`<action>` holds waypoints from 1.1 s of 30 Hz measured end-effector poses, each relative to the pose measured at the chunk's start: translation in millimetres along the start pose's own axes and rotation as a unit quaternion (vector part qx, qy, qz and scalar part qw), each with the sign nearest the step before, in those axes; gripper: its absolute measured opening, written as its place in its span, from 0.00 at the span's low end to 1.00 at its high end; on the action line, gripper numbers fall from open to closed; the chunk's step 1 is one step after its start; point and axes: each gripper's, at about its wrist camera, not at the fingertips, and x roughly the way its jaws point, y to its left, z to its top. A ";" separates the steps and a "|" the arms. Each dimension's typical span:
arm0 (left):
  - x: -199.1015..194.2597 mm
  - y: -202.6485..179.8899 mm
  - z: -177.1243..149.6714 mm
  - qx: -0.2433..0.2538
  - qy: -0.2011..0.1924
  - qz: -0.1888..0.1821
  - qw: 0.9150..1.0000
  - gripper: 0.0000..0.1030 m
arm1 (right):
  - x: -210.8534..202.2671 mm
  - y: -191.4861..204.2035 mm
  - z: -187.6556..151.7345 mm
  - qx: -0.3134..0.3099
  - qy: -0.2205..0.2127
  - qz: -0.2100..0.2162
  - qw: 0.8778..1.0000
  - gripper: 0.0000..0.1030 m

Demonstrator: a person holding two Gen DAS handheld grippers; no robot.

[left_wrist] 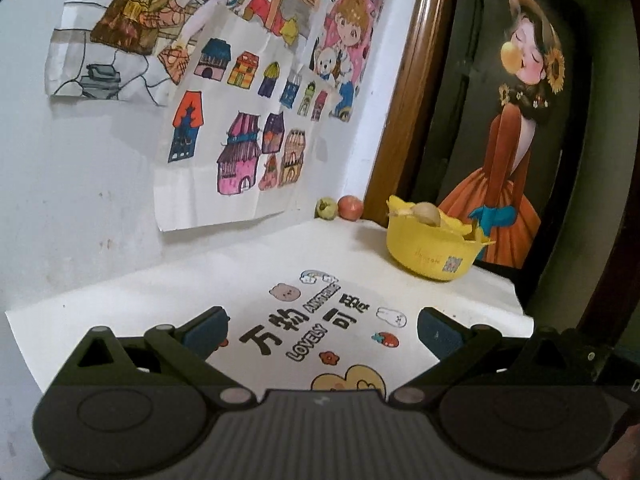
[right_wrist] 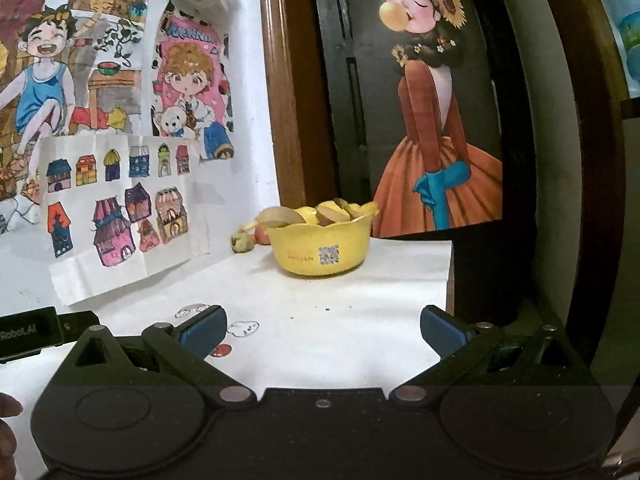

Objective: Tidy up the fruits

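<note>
With both grippers' jaws released, reaching the apple [left_wrist: 351,208] risks knocking the heaped bowl [left_wrist: 430,250] beside it.

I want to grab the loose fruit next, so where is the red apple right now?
The red apple sits on the table's far edge against the wall, between the green fruit on its left and the yellow bowl on its right.

Yellow bowl [left_wrist: 430,254] heaped with fruit, green fruit [left_wrist: 326,208] touching red apple [left_wrist: 351,207] beside it
</note>
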 end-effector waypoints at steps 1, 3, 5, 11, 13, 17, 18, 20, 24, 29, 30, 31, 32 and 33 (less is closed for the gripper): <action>0.7 -0.4 -0.4 0.002 0.002 0.001 1.000 1.00 | 0.7 0.1 -0.3 0.000 0.002 -0.001 1.000 0.99; 1.5 -1.0 -1.3 0.006 0.003 0.001 1.000 1.00 | 1.7 0.8 -1.5 0.000 0.004 -0.002 1.000 0.99; 2.1 -1.3 -1.9 0.007 0.005 0.002 1.000 1.00 | 2.8 1.6 -2.1 -0.002 0.006 -0.001 1.000 0.99; 1.9 -2.2 -3.0 0.013 0.008 0.005 1.000 1.00 | 5.7 3.7 -3.7 -0.006 0.010 0.003 1.000 0.99; 2.7 -1.7 -2.7 0.013 0.009 0.008 1.000 1.00 | 6.2 3.2 -3.6 -0.006 0.012 0.004 1.000 0.99; 4.1 -1.8 -2.8 0.014 0.011 0.011 1.000 1.00 | 6.9 2.5 -3.1 -0.005 0.013 0.003 1.000 0.99; 4.6 -1.8 -2.6 0.014 0.012 0.011 1.000 1.00 | 6.9 2.5 -3.1 -0.005 0.013 0.004 1.000 0.99; 4.7 -1.7 -2.7 0.014 0.012 0.011 1.000 1.00 | 6.8 2.7 -3.1 -0.005 0.013 0.004 1.000 0.99; 4.4 -1.9 -2.8 0.014 0.012 0.011 1.000 1.00 | 7.4 2.0 -3.4 -0.006 0.015 0.005 1.000 0.99; 4.7 -2.4 -2.7 0.016 0.014 0.013 1.000 1.00 | 7.9 1.8 -3.8 -0.005 0.015 0.005 1.000 0.99; 4.6 -2.4 -2.7 0.016 0.014 0.013 1.000 1.00 | 8.3 1.4 -4.2 -0.004 0.015 0.005 1.000 0.99; 4.6 -2.3 -2.7 0.016 0.013 0.013 1.000 1.00 | 8.4 1.4 -4.6 -0.004 0.015 0.005 1.000 0.99; 4.5 -2.5 -2.6 0.016 0.013 0.012 1.000 1.00 | 8.8 1.1 -4.9 -0.004 0.016 0.005 1.000 0.99; 4.1 -3.1 -2.7 0.016 0.013 0.012 1.000 1.00 | 8.7 1.2 -4.8 -0.004 0.015 0.005 1.000 0.99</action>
